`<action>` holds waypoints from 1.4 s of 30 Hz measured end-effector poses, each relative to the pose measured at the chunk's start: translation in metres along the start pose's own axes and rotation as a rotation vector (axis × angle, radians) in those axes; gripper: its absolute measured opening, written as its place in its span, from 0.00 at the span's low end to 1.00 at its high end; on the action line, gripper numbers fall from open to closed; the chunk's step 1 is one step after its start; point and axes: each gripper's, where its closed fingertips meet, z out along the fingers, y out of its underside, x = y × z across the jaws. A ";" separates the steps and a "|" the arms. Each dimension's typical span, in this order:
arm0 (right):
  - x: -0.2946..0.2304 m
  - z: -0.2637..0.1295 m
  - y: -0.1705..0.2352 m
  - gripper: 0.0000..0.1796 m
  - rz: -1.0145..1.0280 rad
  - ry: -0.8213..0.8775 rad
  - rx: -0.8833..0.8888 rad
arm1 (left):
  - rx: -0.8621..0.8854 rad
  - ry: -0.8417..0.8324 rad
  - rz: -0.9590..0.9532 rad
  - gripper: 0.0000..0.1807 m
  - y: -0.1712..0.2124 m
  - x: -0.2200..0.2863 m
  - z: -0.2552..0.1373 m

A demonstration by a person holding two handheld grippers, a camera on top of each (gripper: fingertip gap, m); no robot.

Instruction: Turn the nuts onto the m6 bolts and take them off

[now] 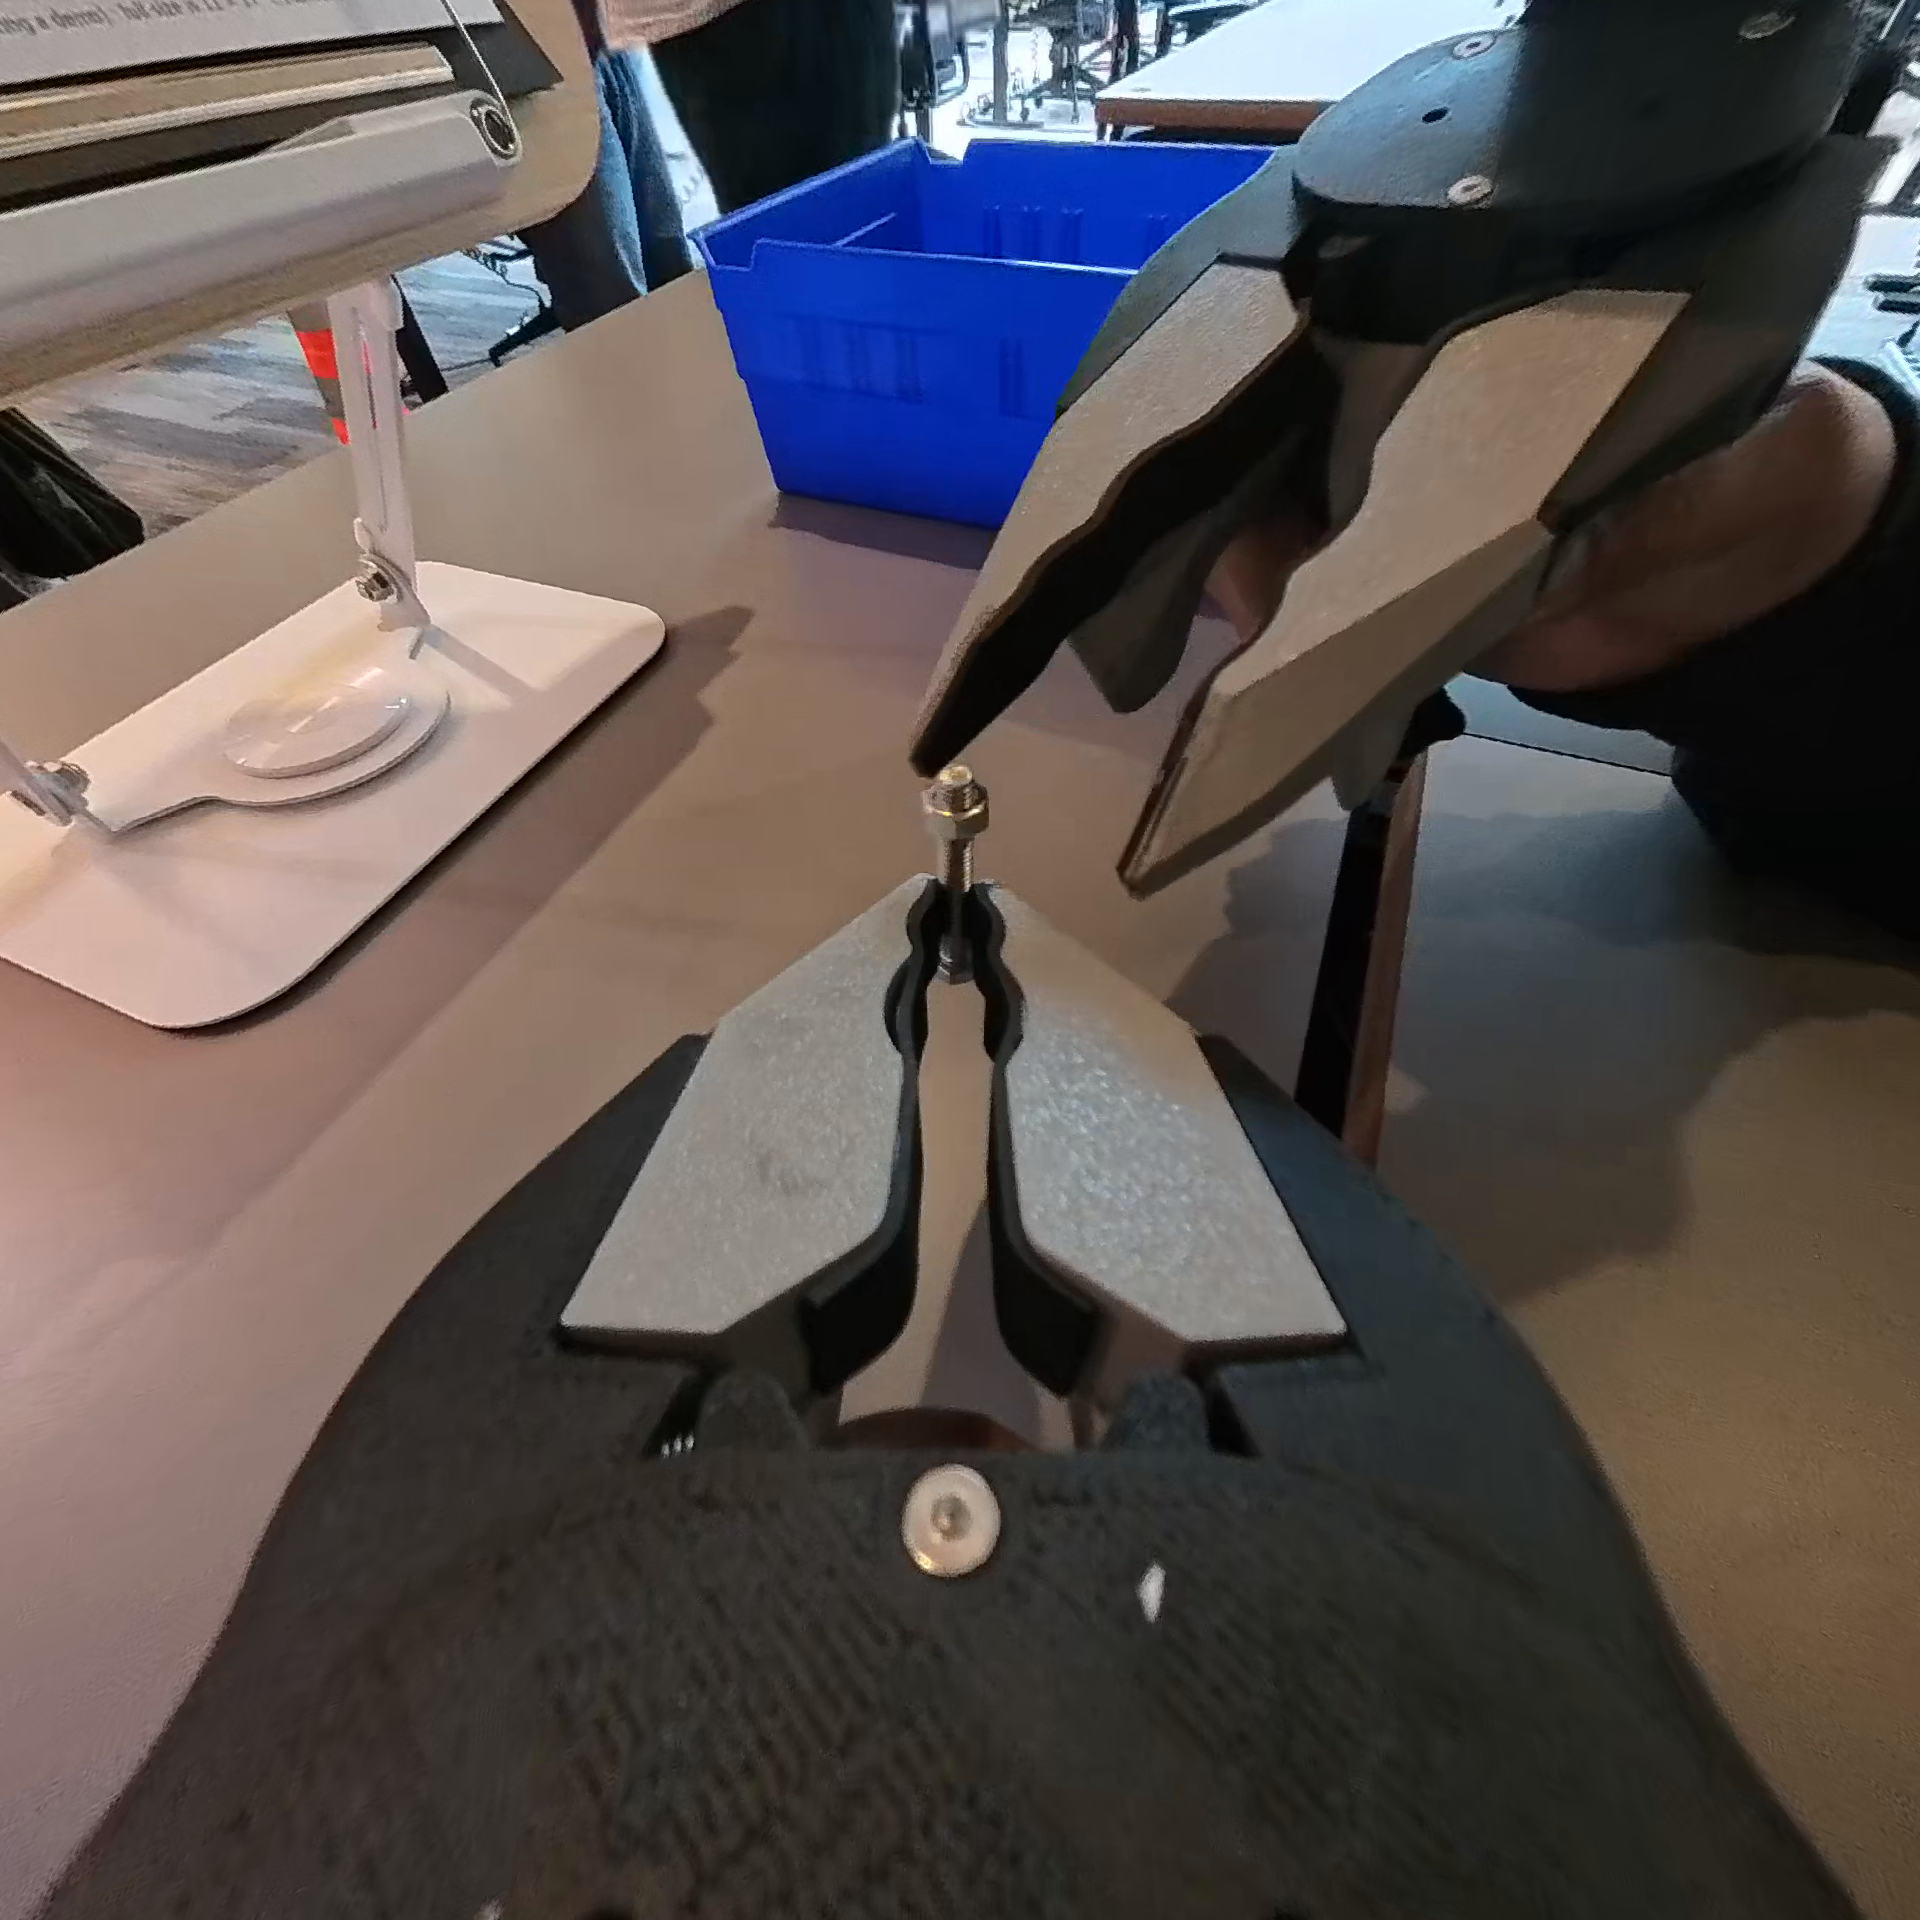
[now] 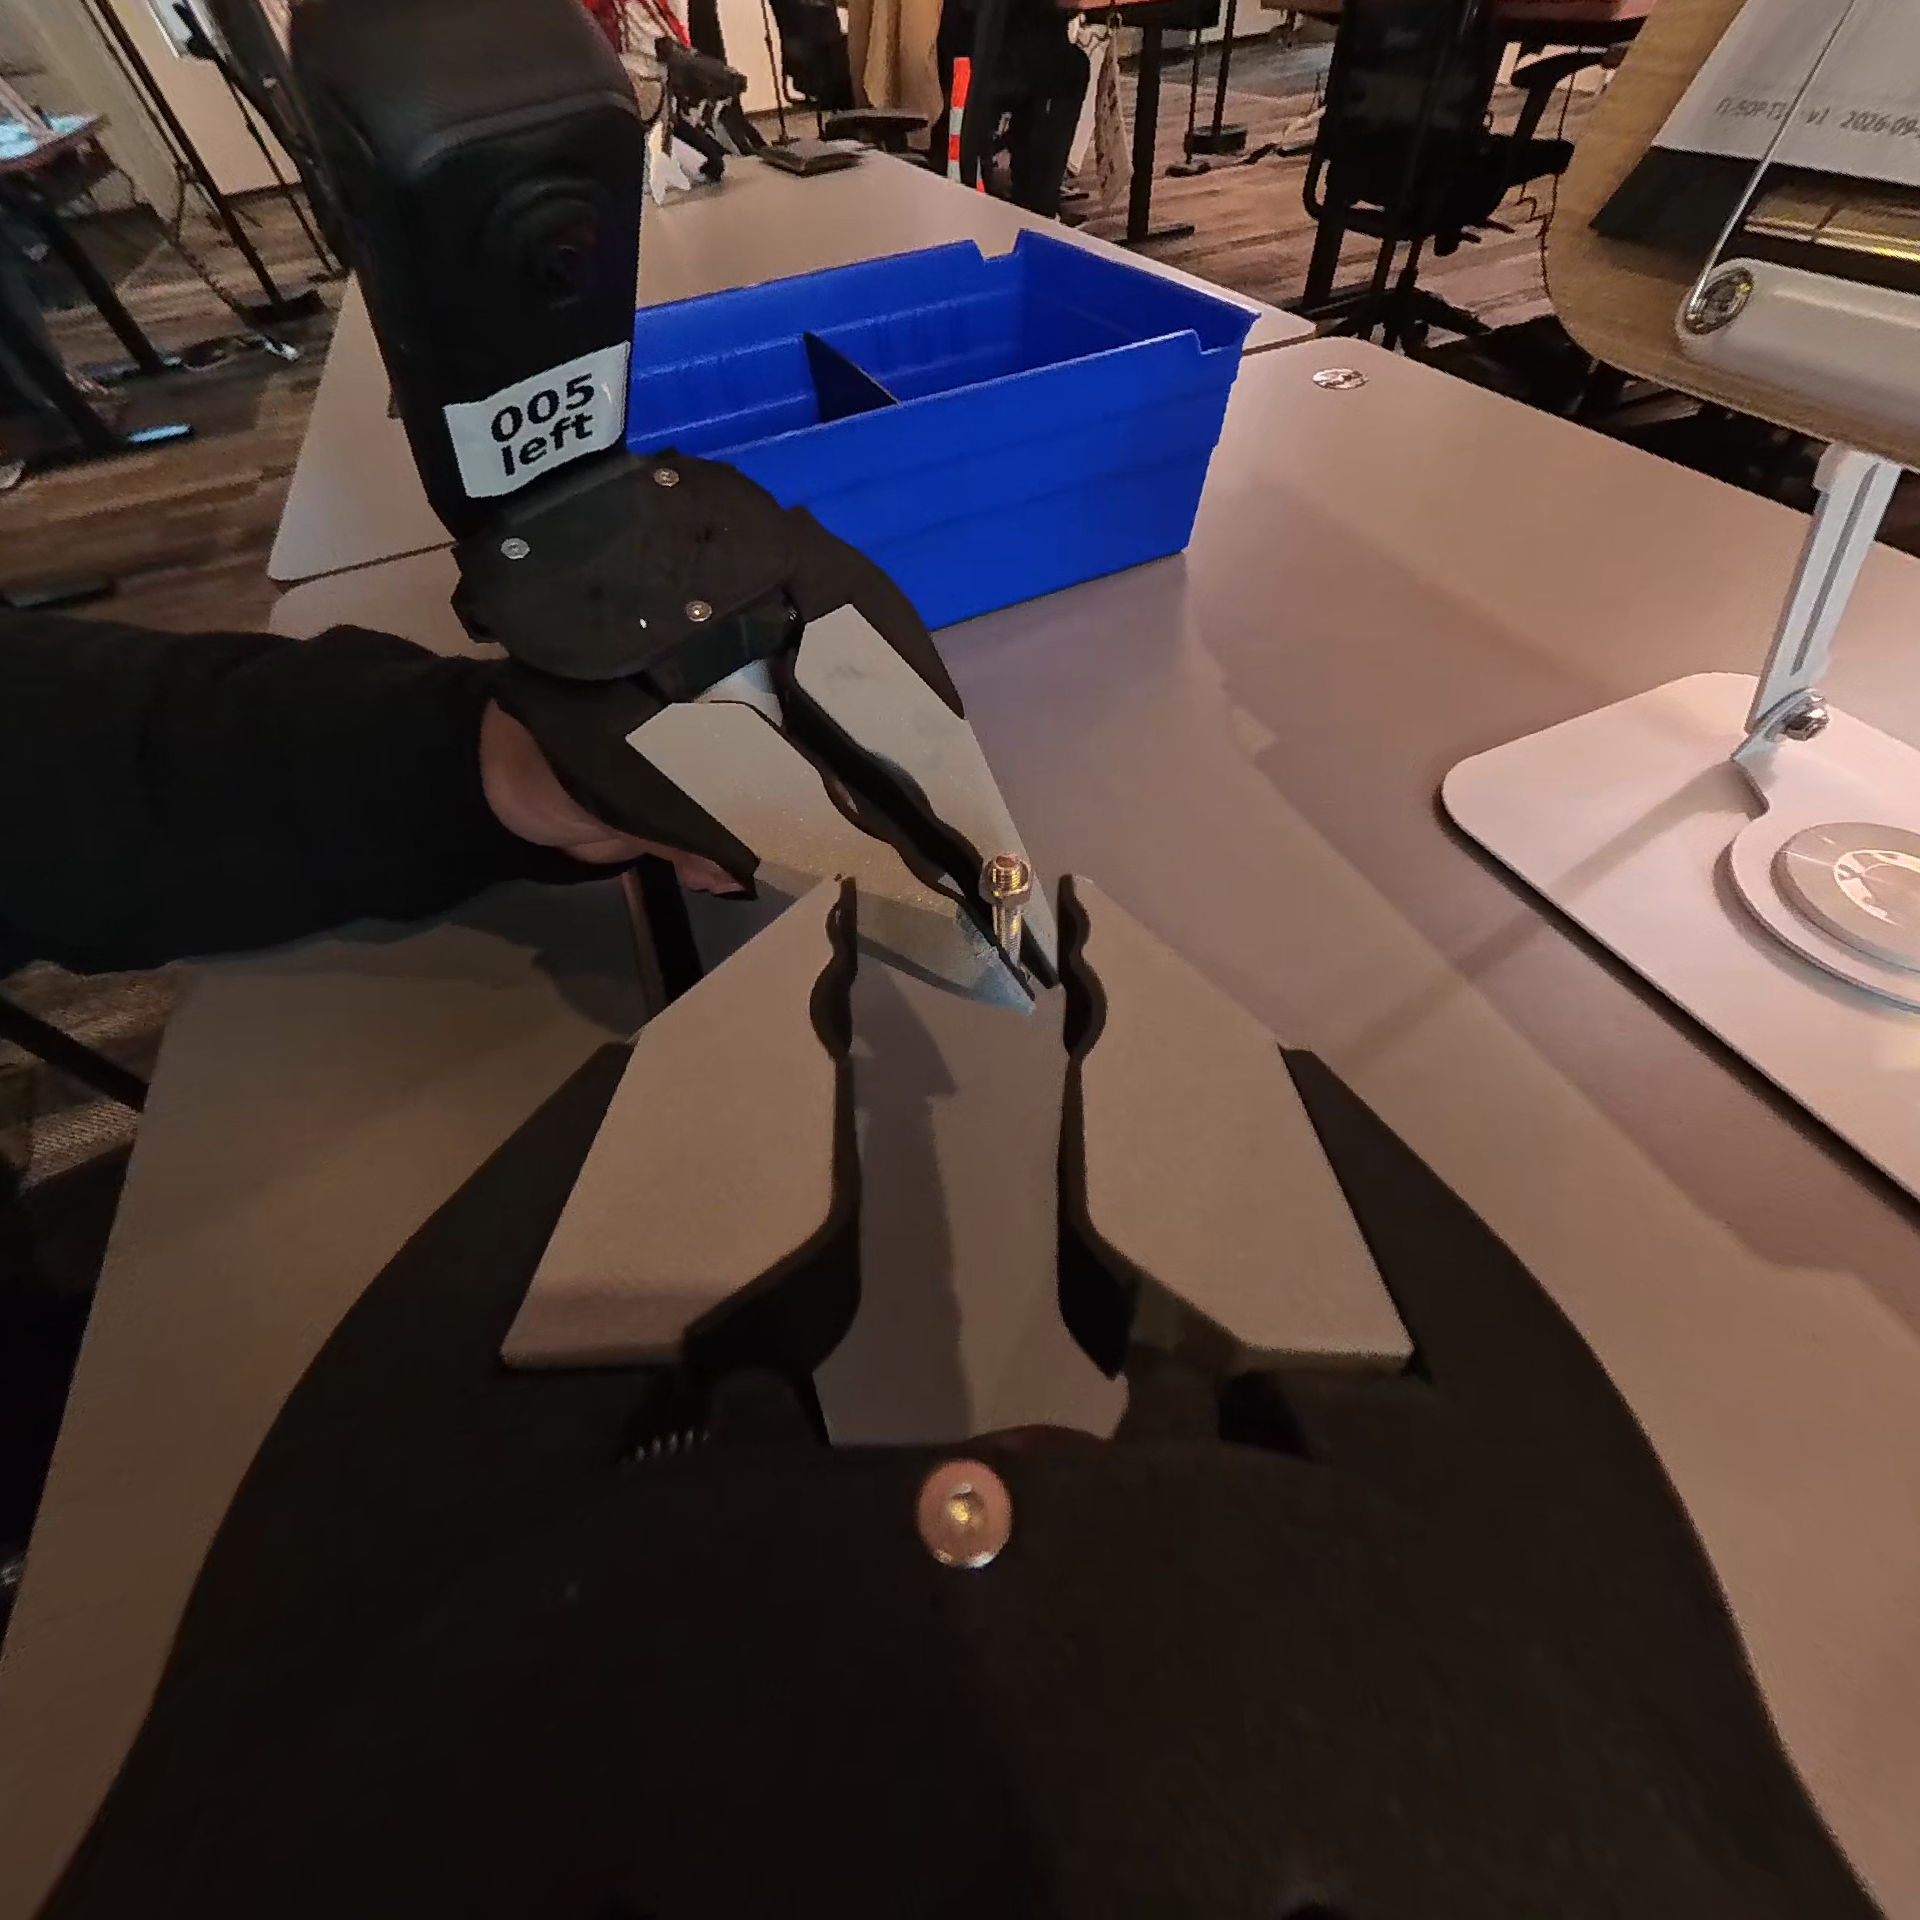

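Observation:
A small silver bolt (image 1: 949, 873) stands upright, gripped low on its shank by my left gripper (image 1: 953, 906), which is shut on it. A silver nut (image 1: 954, 805) sits on the thread near the bolt's top end. My right gripper (image 1: 1029, 821) comes in from the upper right, open and empty. One of its fingertips (image 1: 927, 756) hovers just above the nut; the other is off to the right. In the right wrist view my right gripper (image 2: 956, 896) is open around the bolt (image 2: 1006, 914) and nut (image 2: 1002, 881), which the left gripper (image 2: 1023, 971) holds.
A blue divided bin (image 1: 914, 364) (image 2: 987, 499) stands on the grey table (image 1: 623, 935) behind the grippers. A white stand base (image 1: 312, 831) (image 2: 1621, 831) with an upright arm lies to one side. A hand in a dark sleeve (image 2: 260, 779) holds the left gripper. My left and right fingertips are right by each other.

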 end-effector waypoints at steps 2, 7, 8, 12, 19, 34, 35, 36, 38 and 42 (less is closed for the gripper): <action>-0.002 0.001 0.001 0.20 0.001 -0.015 -0.006 | 0.000 0.003 0.000 0.01 0.000 0.001 0.000; -0.006 -0.001 0.003 0.09 -0.023 -0.027 -0.022 | 0.000 -0.014 -0.003 0.01 0.000 -0.003 -0.001; -0.010 -0.003 0.001 0.01 -0.024 -0.061 -0.012 | -0.001 -0.014 -0.010 0.01 0.001 -0.004 -0.001; -0.006 -0.003 -0.001 0.08 -0.010 -0.039 0.004 | 0.002 -0.012 -0.013 0.01 0.000 -0.004 -0.001; 0.003 -0.001 0.001 0.20 0.014 0.010 -0.002 | 0.002 0.016 0.002 0.01 0.000 0.003 0.000; 0.001 -0.006 -0.007 0.17 0.029 -0.009 0.041 | -0.002 0.016 0.009 0.01 0.001 0.004 0.001; 0.001 -0.005 -0.007 0.18 0.029 -0.008 0.040 | -0.001 0.025 0.013 0.01 0.001 0.006 0.002; 0.001 -0.004 -0.006 0.19 0.025 -0.006 0.036 | 0.001 0.028 0.016 0.01 0.001 0.007 0.002; -0.001 -0.001 -0.002 0.20 0.015 -0.008 0.010 | 0.001 0.026 0.019 0.01 0.001 0.007 0.002; -0.007 0.001 0.000 0.19 0.002 -0.032 -0.010 | 0.003 0.014 0.015 0.01 0.000 0.004 0.001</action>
